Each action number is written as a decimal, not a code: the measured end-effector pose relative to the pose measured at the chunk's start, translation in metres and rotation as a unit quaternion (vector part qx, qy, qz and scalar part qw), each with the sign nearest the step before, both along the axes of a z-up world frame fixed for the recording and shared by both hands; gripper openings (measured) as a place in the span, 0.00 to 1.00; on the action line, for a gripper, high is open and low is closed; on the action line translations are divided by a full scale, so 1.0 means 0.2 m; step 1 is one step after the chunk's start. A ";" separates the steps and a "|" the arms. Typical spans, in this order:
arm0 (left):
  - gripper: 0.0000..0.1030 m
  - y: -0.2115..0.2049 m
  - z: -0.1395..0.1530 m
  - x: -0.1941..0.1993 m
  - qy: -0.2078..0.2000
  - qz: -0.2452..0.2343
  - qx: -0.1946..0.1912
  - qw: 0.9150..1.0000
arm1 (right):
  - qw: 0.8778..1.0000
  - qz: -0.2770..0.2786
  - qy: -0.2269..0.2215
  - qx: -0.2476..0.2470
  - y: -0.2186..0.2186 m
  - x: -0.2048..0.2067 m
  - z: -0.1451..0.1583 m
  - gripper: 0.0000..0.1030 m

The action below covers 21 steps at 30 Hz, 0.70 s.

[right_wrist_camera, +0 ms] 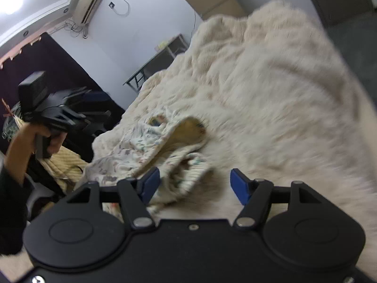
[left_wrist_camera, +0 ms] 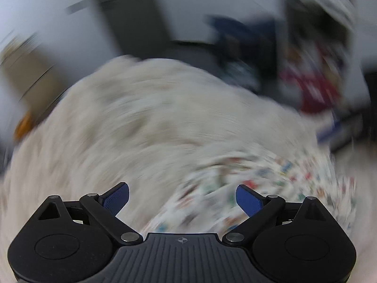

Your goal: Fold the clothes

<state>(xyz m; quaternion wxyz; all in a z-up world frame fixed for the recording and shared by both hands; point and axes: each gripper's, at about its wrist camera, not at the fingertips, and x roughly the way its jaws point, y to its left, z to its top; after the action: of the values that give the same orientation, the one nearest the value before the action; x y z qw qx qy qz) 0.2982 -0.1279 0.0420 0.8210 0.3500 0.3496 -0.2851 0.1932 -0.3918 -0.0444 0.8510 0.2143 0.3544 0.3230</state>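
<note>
Fold clothes: early stage, printed garment (right_wrist_camera: 150, 151) crumpled and unfolded on fleece bed blanket (right_wrist_camera: 271, 89).

Left gripper (left_wrist_camera: 182, 198) fingers spread wide, empty, above garment. Right gripper (right_wrist_camera: 195, 184) fingers apart, straddling near garment edge, not pinching. Spreading flat and all folds outstanding. No legible brand or writing.
</note>
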 end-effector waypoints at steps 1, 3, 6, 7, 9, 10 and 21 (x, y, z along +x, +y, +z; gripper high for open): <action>0.93 -0.06 -0.06 0.02 0.004 -0.040 0.029 0.999 | 1.000 -0.009 -0.008 -0.007 -0.04 -0.01 0.01 0.65; 0.93 -0.10 -0.17 0.07 0.006 -0.095 0.068 0.993 | 1.000 -0.019 -0.014 -0.010 -0.09 -0.02 0.02 0.66; 0.93 -0.18 -0.28 0.15 0.026 -0.127 0.105 0.986 | 0.999 -0.038 -0.020 -0.002 -0.19 -0.02 0.03 0.67; 0.93 -0.21 -0.31 0.18 0.034 -0.134 0.116 0.984 | 0.999 -0.044 -0.020 0.002 -0.21 -0.01 0.04 0.67; 0.93 -0.26 -0.37 0.23 0.053 -0.142 0.134 0.979 | 0.998 -0.051 -0.023 0.008 -0.25 -0.01 0.05 0.67; 0.93 -0.26 -0.39 0.25 0.066 -0.137 0.135 0.979 | 0.998 -0.051 -0.023 0.011 -0.26 -0.01 0.04 0.67; 0.04 -0.19 -0.36 0.15 0.087 -0.185 0.113 0.972 | 0.998 -0.051 -0.011 0.019 -0.26 0.04 -0.04 0.68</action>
<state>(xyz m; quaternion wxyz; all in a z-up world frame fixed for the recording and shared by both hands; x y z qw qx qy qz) 0.3288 -0.1661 -0.0301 0.6757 0.4728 0.3788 -0.4200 0.2016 -0.4445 -0.0530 0.8660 0.2448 0.3276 0.2877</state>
